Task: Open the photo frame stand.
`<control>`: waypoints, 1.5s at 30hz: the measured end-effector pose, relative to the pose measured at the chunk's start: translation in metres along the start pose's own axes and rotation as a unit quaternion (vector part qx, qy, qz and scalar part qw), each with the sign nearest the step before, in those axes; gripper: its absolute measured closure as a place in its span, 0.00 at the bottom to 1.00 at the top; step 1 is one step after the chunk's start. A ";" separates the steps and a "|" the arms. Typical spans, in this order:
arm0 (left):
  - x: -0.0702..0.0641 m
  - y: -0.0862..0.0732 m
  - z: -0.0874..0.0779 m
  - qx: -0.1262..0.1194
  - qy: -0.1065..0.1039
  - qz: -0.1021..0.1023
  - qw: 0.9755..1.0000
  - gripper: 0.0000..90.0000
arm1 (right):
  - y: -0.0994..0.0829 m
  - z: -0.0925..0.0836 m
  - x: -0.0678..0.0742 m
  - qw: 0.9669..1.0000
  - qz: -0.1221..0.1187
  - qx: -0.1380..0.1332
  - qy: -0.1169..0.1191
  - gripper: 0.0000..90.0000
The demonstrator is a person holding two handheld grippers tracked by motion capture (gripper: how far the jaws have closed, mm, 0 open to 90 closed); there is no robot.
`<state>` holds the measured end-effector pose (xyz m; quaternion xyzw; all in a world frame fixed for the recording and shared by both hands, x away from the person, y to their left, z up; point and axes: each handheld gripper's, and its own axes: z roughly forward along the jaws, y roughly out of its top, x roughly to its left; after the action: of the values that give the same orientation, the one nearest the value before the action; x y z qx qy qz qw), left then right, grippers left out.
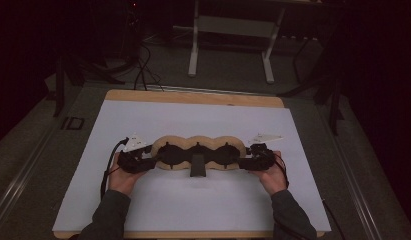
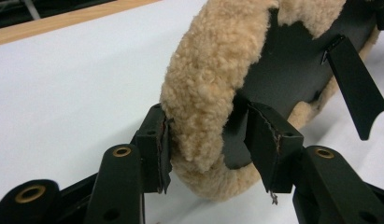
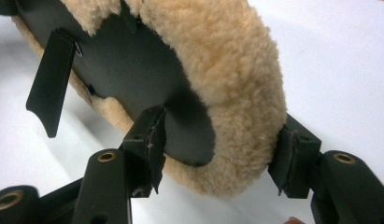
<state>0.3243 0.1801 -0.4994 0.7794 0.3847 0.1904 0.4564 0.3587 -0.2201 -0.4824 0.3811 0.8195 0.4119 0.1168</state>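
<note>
A white sheet-covered table (image 1: 143, 200) carries a long tan fleece-rimmed cover with a black inner face (image 1: 200, 142), lying across its middle, nearer the person's edge. The left gripper (image 2: 206, 144) and right gripper (image 3: 222, 154) each have jaws closed around the fleece rim at opposite ends. Its small black strap (image 1: 197, 166) dangles forward; if either grip is shallow, I'd guess the soft pile could slip free when lifted.

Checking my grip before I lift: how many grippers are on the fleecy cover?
2. The left gripper straddles the fleecy cover's left end rim; the right gripper straddles its right end rim.
</note>
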 end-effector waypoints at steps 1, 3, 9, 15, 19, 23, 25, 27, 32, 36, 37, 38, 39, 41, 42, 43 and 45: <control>0.001 0.000 0.001 0.000 0.001 0.000 1.000 0.59 | 0.000 0.001 -0.001 1.000 0.005 -0.001 0.001 0.47; 0.002 0.000 0.003 0.000 0.002 -0.002 1.000 0.59 | -0.001 0.003 -0.003 1.000 0.015 -0.008 0.005 0.47; 0.003 0.003 0.007 -0.008 0.011 0.004 1.000 0.59 | -0.005 0.008 -0.010 0.998 0.049 -0.026 0.011 0.45; 0.001 0.006 0.013 -0.012 0.016 0.011 1.000 0.59 | -0.007 0.010 -0.015 0.997 0.066 -0.030 0.011 0.44; 0.000 0.006 0.019 -0.012 0.019 0.014 1.000 0.59 | -0.008 0.011 -0.018 0.997 0.065 -0.033 0.002 0.43; 0.000 0.006 0.022 -0.014 0.024 0.016 0.999 0.58 | -0.010 0.013 -0.019 0.997 0.064 -0.036 -0.002 0.43; 0.001 0.005 0.023 -0.012 0.026 0.017 0.999 0.58 | -0.012 0.016 -0.020 0.997 0.066 -0.037 -0.001 0.43; 0.002 0.005 0.023 -0.012 0.026 0.014 0.999 0.58 | -0.013 0.017 -0.020 0.997 0.068 -0.042 -0.003 0.43; 0.002 0.004 0.024 -0.012 0.026 0.014 0.999 0.58 | -0.014 0.017 -0.020 0.997 0.067 -0.042 -0.004 0.43; 0.000 0.002 0.023 -0.011 0.027 0.017 0.999 0.58 | -0.014 0.016 -0.019 0.997 0.066 -0.040 0.000 0.43; 0.000 0.001 0.022 -0.011 0.026 0.018 0.999 0.58 | -0.014 0.015 -0.019 0.997 0.066 -0.040 0.001 0.43; 0.000 0.001 0.021 -0.011 0.026 0.020 0.999 0.58 | -0.014 0.015 -0.019 0.997 0.066 -0.041 0.003 0.43; -0.001 0.000 0.021 -0.010 0.026 0.021 0.999 0.58 | -0.015 0.014 -0.019 0.997 0.066 -0.041 0.006 0.43; -0.001 0.000 0.021 -0.010 0.026 0.021 0.999 0.58 | -0.015 0.013 -0.019 0.997 0.067 -0.041 0.009 0.43; -0.002 0.000 0.019 -0.009 0.025 0.024 0.999 0.58 | -0.015 0.012 -0.020 0.997 0.071 -0.040 0.016 0.43; -0.003 0.000 0.018 -0.009 0.022 0.023 0.999 0.58 | -0.016 0.011 -0.020 0.996 0.074 -0.040 0.020 0.43; -0.002 -0.001 0.016 -0.008 0.017 0.022 1.000 0.58 | -0.016 0.009 -0.021 0.996 0.076 -0.040 0.026 0.43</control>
<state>0.3330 0.1693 -0.5081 0.7802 0.3740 0.2169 0.4520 0.3688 -0.2356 -0.5032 0.4263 0.7739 0.4615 0.0794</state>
